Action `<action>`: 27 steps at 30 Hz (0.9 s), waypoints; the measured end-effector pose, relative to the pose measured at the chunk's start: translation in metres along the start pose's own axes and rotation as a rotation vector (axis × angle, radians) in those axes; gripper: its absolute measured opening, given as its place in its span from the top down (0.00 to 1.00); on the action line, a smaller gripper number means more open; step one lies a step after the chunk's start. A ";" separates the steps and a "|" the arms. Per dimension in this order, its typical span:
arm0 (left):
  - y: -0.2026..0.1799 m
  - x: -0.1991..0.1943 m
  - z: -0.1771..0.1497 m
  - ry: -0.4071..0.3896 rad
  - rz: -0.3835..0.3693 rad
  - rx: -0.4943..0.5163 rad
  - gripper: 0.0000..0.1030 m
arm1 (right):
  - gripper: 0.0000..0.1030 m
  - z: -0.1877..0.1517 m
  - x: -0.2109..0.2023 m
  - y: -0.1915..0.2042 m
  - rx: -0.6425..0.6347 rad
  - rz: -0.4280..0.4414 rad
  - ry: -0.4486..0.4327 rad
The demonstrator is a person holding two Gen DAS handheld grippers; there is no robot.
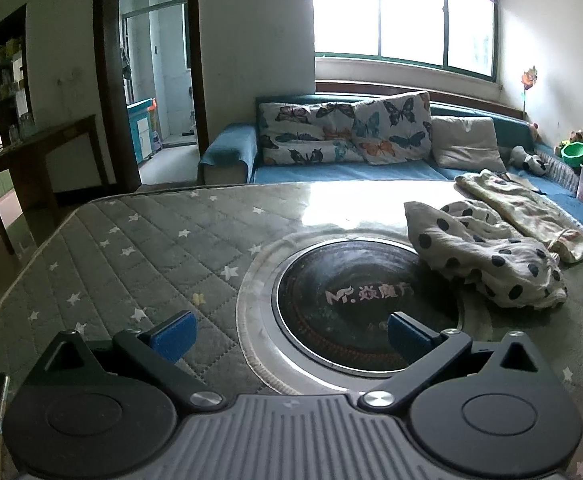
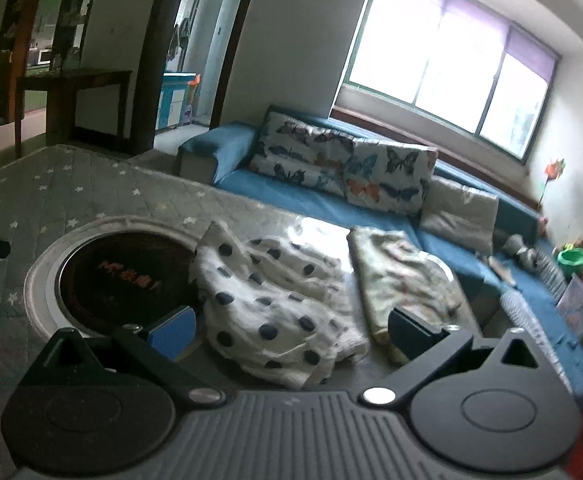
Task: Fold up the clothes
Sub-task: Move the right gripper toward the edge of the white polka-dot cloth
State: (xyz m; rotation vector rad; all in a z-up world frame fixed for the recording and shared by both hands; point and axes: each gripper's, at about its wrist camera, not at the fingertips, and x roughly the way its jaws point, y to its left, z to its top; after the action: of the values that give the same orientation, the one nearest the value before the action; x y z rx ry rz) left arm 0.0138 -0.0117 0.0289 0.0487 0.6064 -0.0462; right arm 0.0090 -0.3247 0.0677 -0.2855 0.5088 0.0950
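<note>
A crumpled white garment with dark polka dots lies on the table, partly over the round black cooktop; it also shows in the right wrist view. A pale yellowish patterned garment lies beside it, further right. My left gripper is open and empty, low over the table in front of the cooktop. My right gripper is open and empty, just short of the polka-dot garment.
The table has a grey quilted star-print cover under glass. A blue sofa with butterfly cushions stands behind it. Toys and a green bowl sit at the far right. A dark side table stands left.
</note>
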 end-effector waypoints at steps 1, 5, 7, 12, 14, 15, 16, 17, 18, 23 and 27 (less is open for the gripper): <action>0.000 0.002 -0.001 0.002 0.003 0.000 0.00 | 0.00 -0.003 0.002 0.000 0.008 0.002 0.003; 0.003 0.008 -0.003 0.014 -0.001 -0.007 0.00 | 0.00 -0.013 0.015 0.004 0.046 0.024 0.034; 0.005 0.011 -0.003 0.018 -0.002 -0.013 0.00 | 0.00 -0.017 0.020 0.006 0.056 0.021 0.050; 0.011 0.021 -0.002 0.048 -0.014 -0.047 0.00 | 0.00 -0.021 0.033 0.007 0.068 -0.001 0.073; 0.013 0.024 -0.001 0.061 -0.021 -0.059 0.00 | 0.00 -0.021 0.039 0.007 0.076 -0.011 0.077; 0.013 0.026 0.000 0.067 -0.027 -0.058 0.00 | 0.00 -0.021 0.043 0.005 0.089 -0.004 0.084; 0.013 0.028 0.001 0.072 -0.031 -0.055 0.00 | 0.00 -0.021 0.045 0.005 0.097 -0.001 0.087; 0.013 0.029 0.002 0.076 -0.031 -0.050 0.00 | 0.00 -0.022 0.050 0.003 0.107 -0.002 0.090; 0.013 0.031 0.002 0.081 -0.030 -0.046 0.00 | 0.00 -0.020 0.054 0.003 0.120 -0.003 0.101; 0.013 0.037 0.004 0.096 -0.031 -0.040 0.00 | 0.00 -0.026 0.072 0.000 0.175 -0.011 0.125; 0.015 0.039 0.001 0.105 -0.024 -0.049 0.00 | 0.01 -0.033 0.088 -0.004 0.209 -0.035 0.150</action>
State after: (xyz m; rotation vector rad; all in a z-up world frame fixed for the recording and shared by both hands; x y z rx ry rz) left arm 0.0475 0.0021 0.0082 -0.0034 0.7129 -0.0526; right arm 0.0703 -0.3366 -0.0025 -0.0976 0.6567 -0.0141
